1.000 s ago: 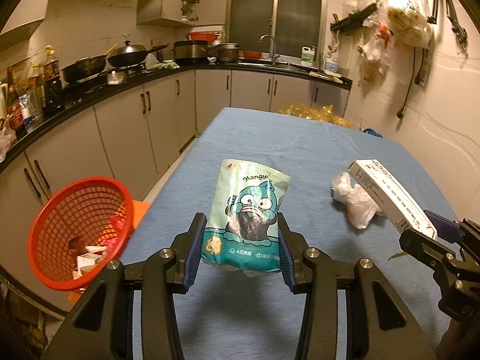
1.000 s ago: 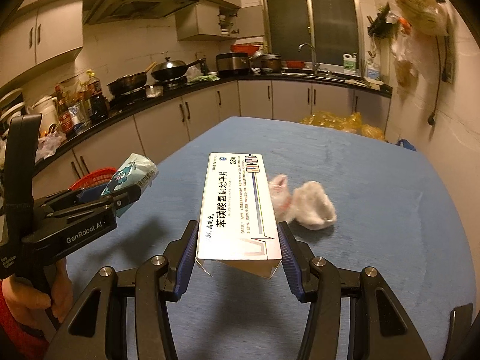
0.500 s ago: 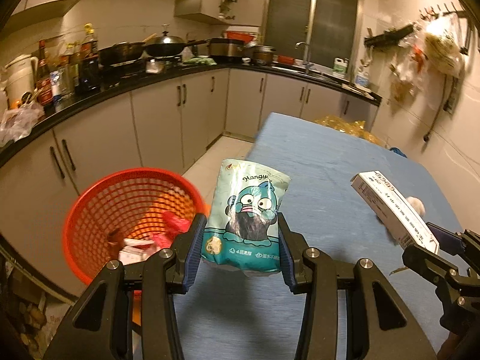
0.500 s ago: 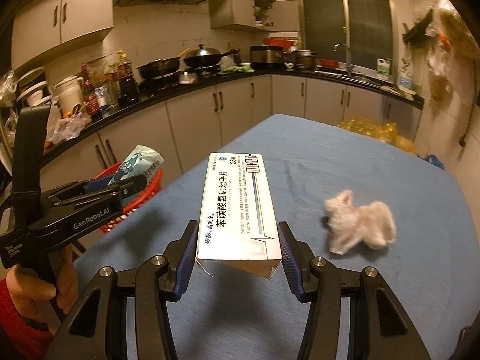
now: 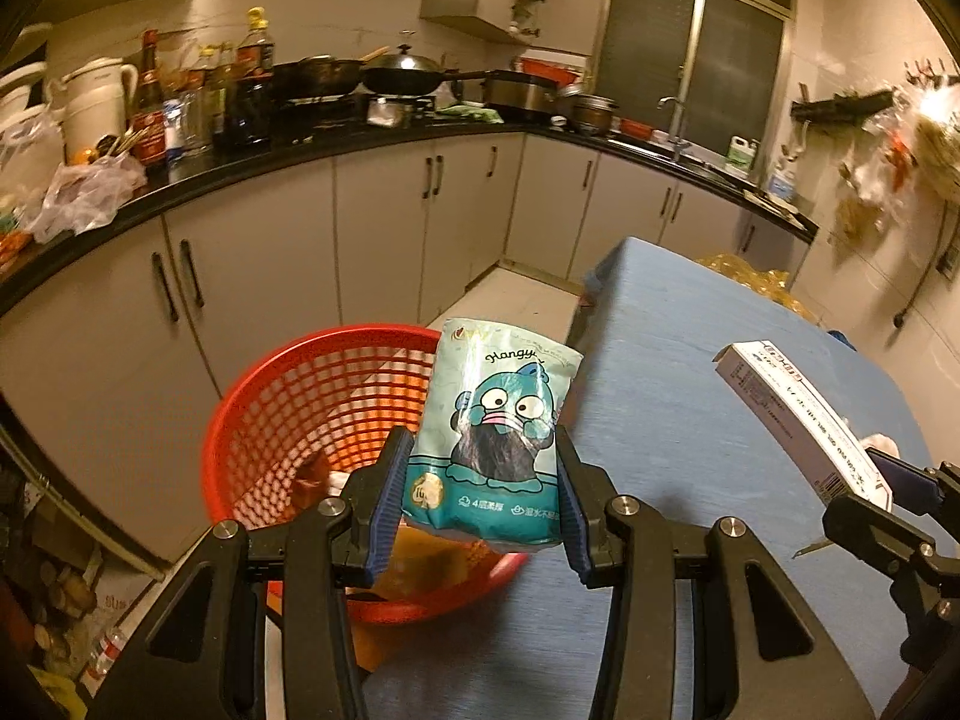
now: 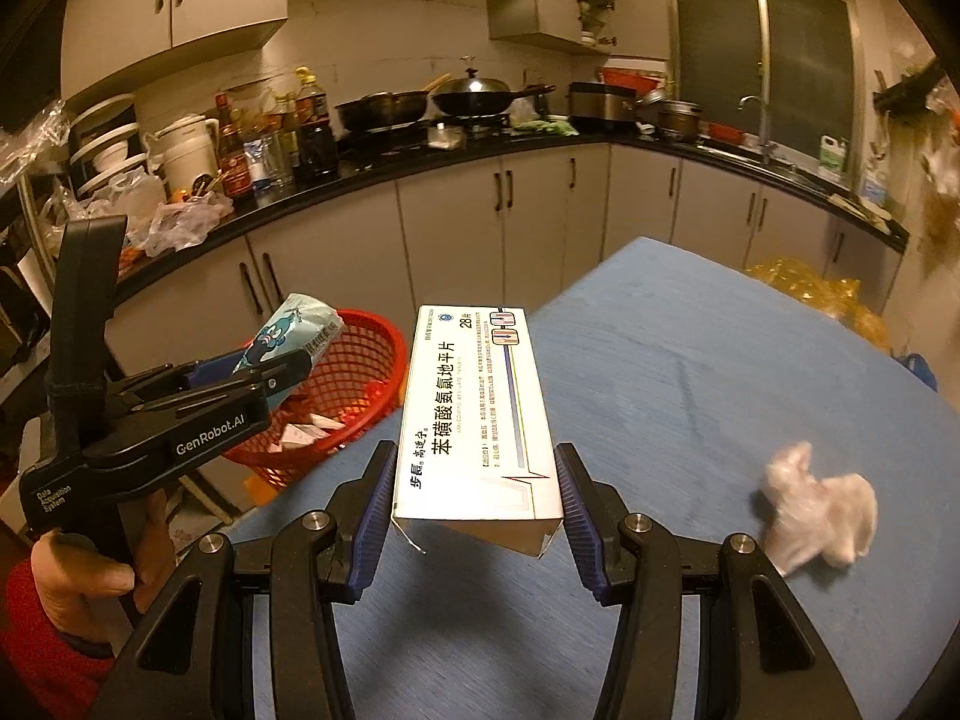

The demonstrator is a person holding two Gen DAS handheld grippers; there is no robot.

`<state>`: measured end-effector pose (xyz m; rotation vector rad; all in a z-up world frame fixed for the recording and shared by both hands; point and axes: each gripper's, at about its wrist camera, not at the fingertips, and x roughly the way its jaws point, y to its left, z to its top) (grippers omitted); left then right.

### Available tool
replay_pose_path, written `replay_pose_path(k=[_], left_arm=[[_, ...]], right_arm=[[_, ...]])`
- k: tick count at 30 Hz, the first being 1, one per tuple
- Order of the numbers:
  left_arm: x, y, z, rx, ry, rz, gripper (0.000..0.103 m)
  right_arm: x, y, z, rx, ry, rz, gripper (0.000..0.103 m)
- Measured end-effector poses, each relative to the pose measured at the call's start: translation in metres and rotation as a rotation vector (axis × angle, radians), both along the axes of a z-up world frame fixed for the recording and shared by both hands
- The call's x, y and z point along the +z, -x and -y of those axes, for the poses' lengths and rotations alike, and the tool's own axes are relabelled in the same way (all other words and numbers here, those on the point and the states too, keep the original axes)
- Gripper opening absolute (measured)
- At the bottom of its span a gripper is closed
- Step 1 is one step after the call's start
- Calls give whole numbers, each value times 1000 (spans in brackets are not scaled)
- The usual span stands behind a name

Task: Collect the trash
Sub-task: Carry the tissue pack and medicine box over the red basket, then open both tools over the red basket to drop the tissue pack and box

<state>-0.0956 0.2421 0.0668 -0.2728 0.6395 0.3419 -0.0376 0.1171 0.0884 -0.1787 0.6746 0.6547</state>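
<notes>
Jaws clenched on both loads, left gripper (image 5: 480,504) around the teal snack pouch (image 5: 498,438) at frame center above the red basket (image 5: 288,420), right gripper (image 6: 474,516) around the white medicine box (image 6: 474,408) over the blue table (image 6: 690,360); best released only once fully past the rim.

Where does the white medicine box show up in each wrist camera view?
Left wrist view: white medicine box at the right edge, clamped in the right gripper.
Right wrist view: box centre, between that gripper's pads.
Shared landmark: red basket.
</notes>
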Motion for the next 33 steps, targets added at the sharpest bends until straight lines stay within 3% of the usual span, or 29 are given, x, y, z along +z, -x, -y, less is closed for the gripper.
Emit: replay_pose_path(k=[19,33], left_arm=[[-16,8,-59,100,40,-43,43],[-31,3,-76,130,57,-76,44]], right_arm=[[-6,-16,-70,118,6,-63,56],[-21,-44,-115,159,6,-137,56]])
